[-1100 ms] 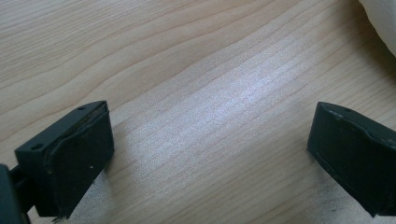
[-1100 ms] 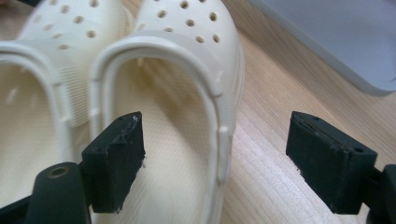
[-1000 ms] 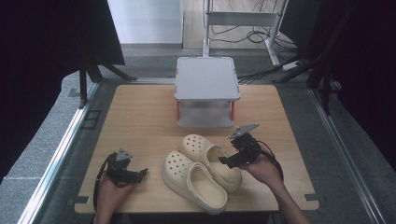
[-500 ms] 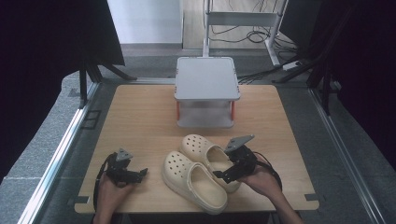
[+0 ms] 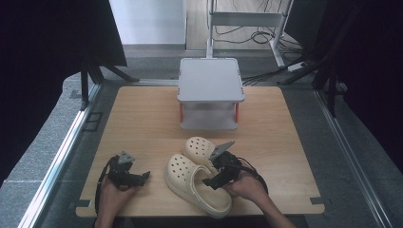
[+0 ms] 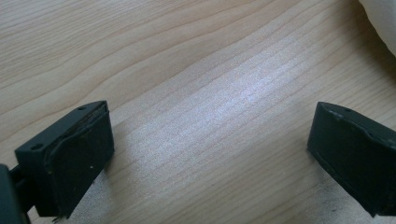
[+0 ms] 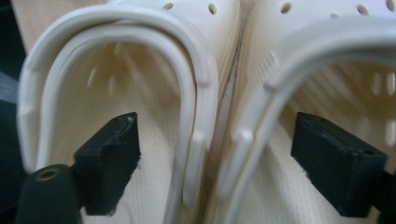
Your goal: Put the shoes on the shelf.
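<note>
Two cream clogs lie side by side at the table's front, the near one and the far one. My right gripper reaches into their heel openings. In the right gripper view one jaw sits inside the left clog and the other inside the right clog. The two touching side walls stand between the jaws. The right gripper has just been closing, but its pads stand off the walls. My left gripper rests open at the front left, with bare wood between the jaws of the left gripper.
A grey two-level stand with orange legs sits at the back middle of the wooden table. Black curtains, metal rails and floor cables surround the table. A clog's edge shows at the top right of the left gripper view.
My right gripper has moved left and down, from above the far clog's heel into the clogs' heel openings. The left hand has stayed put.
</note>
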Demonstrator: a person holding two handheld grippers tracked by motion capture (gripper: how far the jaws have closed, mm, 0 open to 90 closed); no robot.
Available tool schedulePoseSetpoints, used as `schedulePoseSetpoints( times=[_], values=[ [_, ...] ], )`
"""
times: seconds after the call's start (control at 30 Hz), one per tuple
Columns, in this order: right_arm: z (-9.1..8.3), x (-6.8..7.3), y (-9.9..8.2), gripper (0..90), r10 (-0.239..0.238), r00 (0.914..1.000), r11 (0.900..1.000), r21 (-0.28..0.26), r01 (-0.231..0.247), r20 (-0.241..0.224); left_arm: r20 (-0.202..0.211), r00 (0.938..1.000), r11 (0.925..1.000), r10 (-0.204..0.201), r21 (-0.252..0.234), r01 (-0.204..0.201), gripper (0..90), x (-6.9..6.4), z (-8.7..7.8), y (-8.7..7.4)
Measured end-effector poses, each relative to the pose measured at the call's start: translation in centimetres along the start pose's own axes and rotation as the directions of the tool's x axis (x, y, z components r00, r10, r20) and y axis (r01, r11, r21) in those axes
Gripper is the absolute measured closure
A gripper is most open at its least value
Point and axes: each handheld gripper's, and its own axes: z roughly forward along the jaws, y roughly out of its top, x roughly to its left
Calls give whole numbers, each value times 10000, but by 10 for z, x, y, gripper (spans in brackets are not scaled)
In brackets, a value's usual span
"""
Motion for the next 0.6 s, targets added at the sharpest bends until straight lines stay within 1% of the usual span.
schedulePoseSetpoints(
  times=[0.03,0.07,0.2,0.23,0.3,0.33,0.37,0.4,0.43,0.5,0.53,0.57,0.6],
  values=[
    [5,1,4,224,45,9999,10000,23,-45,154,1,10000,10000,-1,0,1,3,0,0,0],
    [5,1,4,224,45,9999,10000,23,-45,154,1,10000,10000,-1,0,1,2,0,0,0],
    [15,2,12,300,261,9985,9996,48,-263,477,-1,10000,10000,-3,-1,3,3,0,0,0],
    [18,2,16,359,370,9976,9993,27,-372,586,9,10000,10000,-5,3,5,3,0,0,0],
    [19,3,19,402,470,9963,9983,296,-493,717,7,10000,10000,-8,-2,8,3,0,0,0],
    [19,3,19,402,470,9963,9983,296,-493,717,8,10000,10000,-11,-2,11,3,0,0,0],
    [19,3,19,434,436,9961,9982,372,-466,762,8,10000,10000,-8,1,8,3,0,0,0],
    [18,4,21,463,324,9972,9971,664,-369,675,10,10000,10000,-9,-1,9,2,0,0,0],
    [18,4,21,463,324,9972,9971,664,-369,675,9,10000,10000,-10,0,10,2,0,0,0],
    [15,3,23,501,437,9970,9936,1015,-501,636,1,10000,10000,-25,-13,25,3,0,0,0],
    [14,2,24,527,501,9969,9913,1184,-570,610,4,10000,10000,-26,-14,26,3,0,0,0],
    [14,0,27,571,544,9977,9856,1581,-601,406,-2,10000,10000,-20,-18,20,3,0,0,0],
    [14,0,27,571,544,9977,9856,1581,-601,406,-2,10000,10000,-20,-18,20,2,0,0,0]
  ],
)
